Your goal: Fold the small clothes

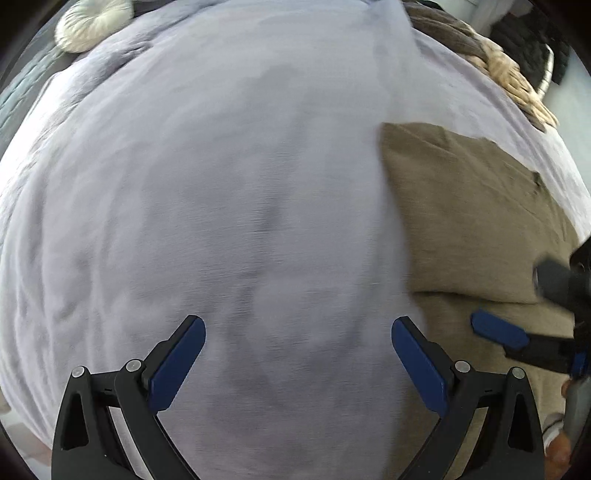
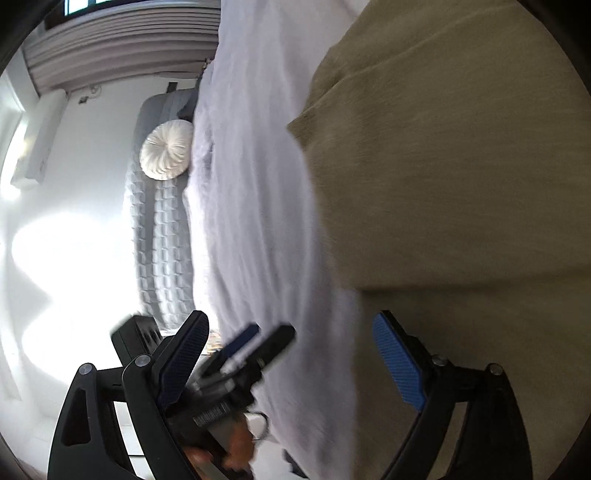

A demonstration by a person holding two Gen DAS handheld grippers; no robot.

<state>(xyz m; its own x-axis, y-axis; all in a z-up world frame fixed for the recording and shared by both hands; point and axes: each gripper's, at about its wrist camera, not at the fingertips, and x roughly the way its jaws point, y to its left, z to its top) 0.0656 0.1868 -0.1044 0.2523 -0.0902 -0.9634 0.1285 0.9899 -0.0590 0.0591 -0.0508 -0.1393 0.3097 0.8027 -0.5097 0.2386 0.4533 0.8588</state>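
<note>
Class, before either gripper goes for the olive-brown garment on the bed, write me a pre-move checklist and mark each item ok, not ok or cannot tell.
1. Left gripper open, nothing between its jaws: ok.
2. Right gripper open, not clamping cloth: ok.
3. Olive-brown garment lying on the lilac blanket: ok.
4. Garment already folded once, a fold line crossing it: ok.
5. All garment edges in view: not ok, it runs out of both frames.
6. Round cream cushion apart from the garment: ok.
</note>
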